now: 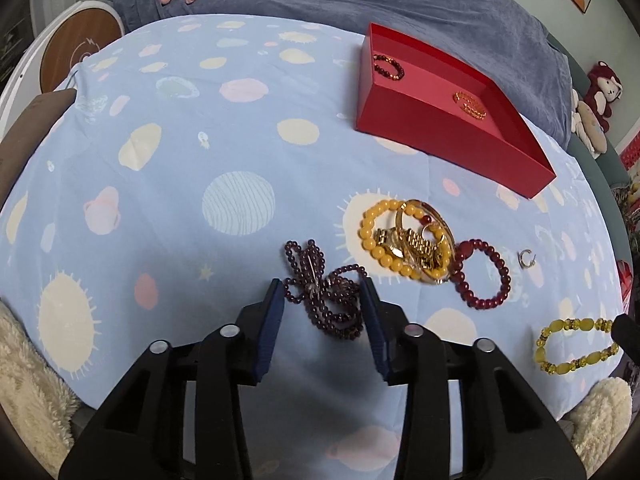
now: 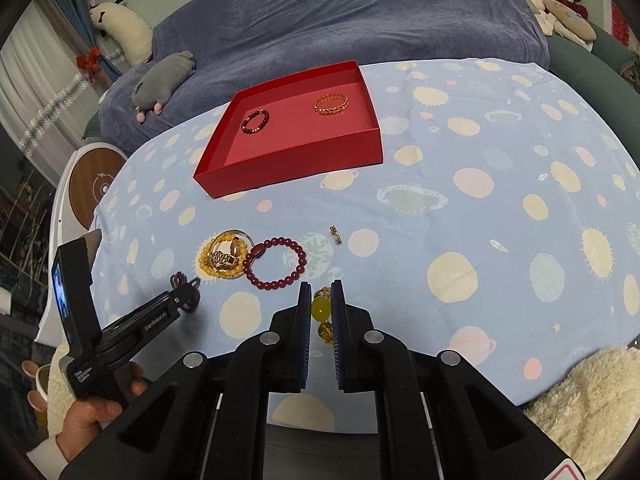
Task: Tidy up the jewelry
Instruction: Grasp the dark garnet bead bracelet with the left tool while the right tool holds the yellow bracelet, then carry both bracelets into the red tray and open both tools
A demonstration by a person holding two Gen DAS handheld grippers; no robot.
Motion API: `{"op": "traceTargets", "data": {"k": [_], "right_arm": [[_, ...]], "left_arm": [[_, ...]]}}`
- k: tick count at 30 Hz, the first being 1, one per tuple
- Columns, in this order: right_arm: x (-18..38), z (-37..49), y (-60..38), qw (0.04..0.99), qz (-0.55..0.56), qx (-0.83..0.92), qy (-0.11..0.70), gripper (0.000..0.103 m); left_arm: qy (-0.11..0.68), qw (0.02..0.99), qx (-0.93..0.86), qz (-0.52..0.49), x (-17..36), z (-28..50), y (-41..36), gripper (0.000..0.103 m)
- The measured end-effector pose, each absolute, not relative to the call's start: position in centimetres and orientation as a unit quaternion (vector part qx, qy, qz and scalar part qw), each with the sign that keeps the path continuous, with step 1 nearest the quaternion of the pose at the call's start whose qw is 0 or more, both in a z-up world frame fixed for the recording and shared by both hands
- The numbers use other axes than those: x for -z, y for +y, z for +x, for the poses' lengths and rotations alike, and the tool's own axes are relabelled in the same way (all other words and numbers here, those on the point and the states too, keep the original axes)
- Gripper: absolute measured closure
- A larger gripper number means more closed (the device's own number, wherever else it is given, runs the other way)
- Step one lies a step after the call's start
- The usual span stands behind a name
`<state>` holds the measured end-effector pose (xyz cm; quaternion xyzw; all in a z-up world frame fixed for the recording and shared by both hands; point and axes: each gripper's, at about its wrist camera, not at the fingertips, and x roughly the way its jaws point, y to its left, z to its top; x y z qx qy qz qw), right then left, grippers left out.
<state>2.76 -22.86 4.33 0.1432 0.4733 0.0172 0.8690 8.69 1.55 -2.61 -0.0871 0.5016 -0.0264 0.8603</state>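
Left gripper (image 1: 324, 284): jaws spread, straddling a tangled dark purple bead strand (image 1: 324, 296) lying on the tabletop (image 1: 180, 168); pads not pressing it. From the right wrist view the strand is mostly hidden behind the left gripper's tip. White lettering on that gripper's side, roughly "CenRobot.AI"; a second label on the handle too small to read. A hand (image 2: 100, 404) grips the handle.

Loose pile next: one yellow bead bracelet (image 1: 374, 240), one gold link watch (image 1: 412, 246) and one thin gold bangle (image 1: 438, 220), overlapping; exact count in the heap uncertain. Just right, touching the pile, one dark red bead bracelet (image 1: 486, 276). One small silver ring (image 1: 526, 258) near it.

Right gripper (image 2: 321, 300): jaws nearly together, pinching one yellow-green bead bracelet (image 1: 576, 344), largely hidden between the pads in its own view.

Farther back, one red tray (image 2: 288, 168) holds two pieces: one dark bead bracelet (image 2: 256, 121), one gold chain bracelet (image 2: 331, 104), well apart.
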Motion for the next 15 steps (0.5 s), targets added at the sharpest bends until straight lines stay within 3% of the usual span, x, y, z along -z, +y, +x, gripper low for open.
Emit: {"op": "traceTargets", "data": {"k": [2, 3, 15], "right_arm": [[-4.2, 2.9, -22.8, 0.868, 0.144, -0.018, 0.475, 0.094], [-4.1, 2.9, -22.7, 0.867, 0.143, -0.019, 0.476, 0.094], [-5.1, 3.6, -22.8, 0.873, 0.145, -0.026, 0.465, 0.094]], "left_arm": [[0.503, 0.859, 0.031, -0.084, 2.7, 8.9, 1.4, 0.093], [0.506, 0.858, 0.033, -0.085, 2.7, 9.0, 1.4, 0.096], [0.489, 0.864, 0.056, -0.108, -1.3, 8.8, 1.6, 0.097]]}}
